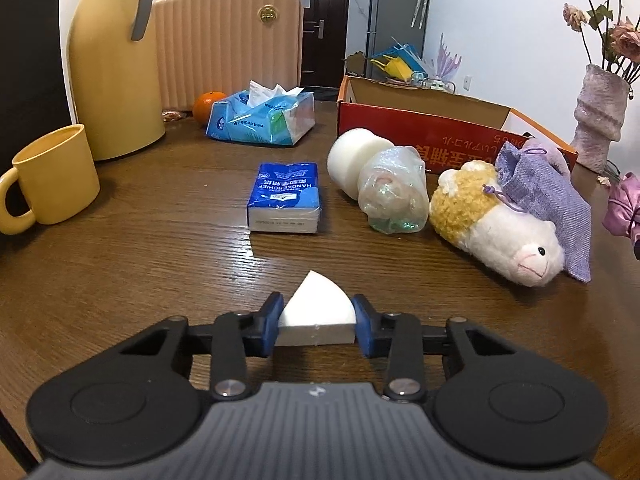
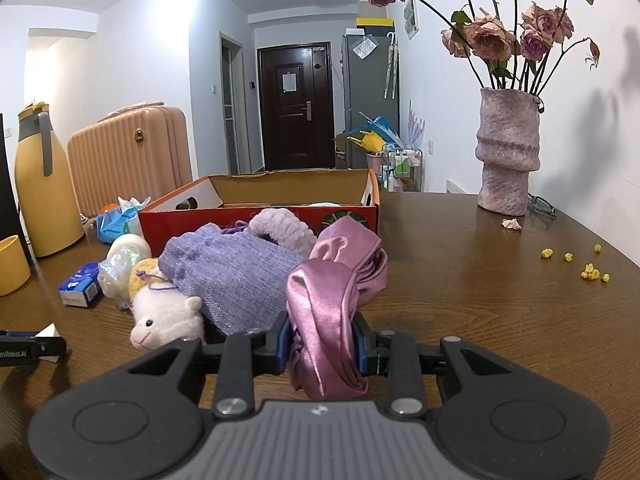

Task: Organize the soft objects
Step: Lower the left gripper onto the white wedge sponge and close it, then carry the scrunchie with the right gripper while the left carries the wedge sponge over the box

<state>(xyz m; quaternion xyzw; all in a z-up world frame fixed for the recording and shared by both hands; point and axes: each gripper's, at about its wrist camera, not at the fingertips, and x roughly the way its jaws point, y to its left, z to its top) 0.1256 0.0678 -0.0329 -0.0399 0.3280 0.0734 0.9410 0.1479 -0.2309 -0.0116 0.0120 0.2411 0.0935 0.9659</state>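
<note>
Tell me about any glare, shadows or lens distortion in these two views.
Left wrist view: window glare streaks the table beyond the white sponge wedge; edges bow. Right wrist view: bright ceiling glow, flower shadows on the wall beside the vase, dark rounded corners.

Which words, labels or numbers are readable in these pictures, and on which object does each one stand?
"HANDKERCHIEF": on the blue tissue pack, printed upside down as seen here; its other lines are too small to read.
Red box: large yellow characters, upside down, not readable to me.
Left gripper, its side in the right wrist view: partly cut off, seems to read "nRobot.AI".
Blue tissue bag: print too blurred.
</note>
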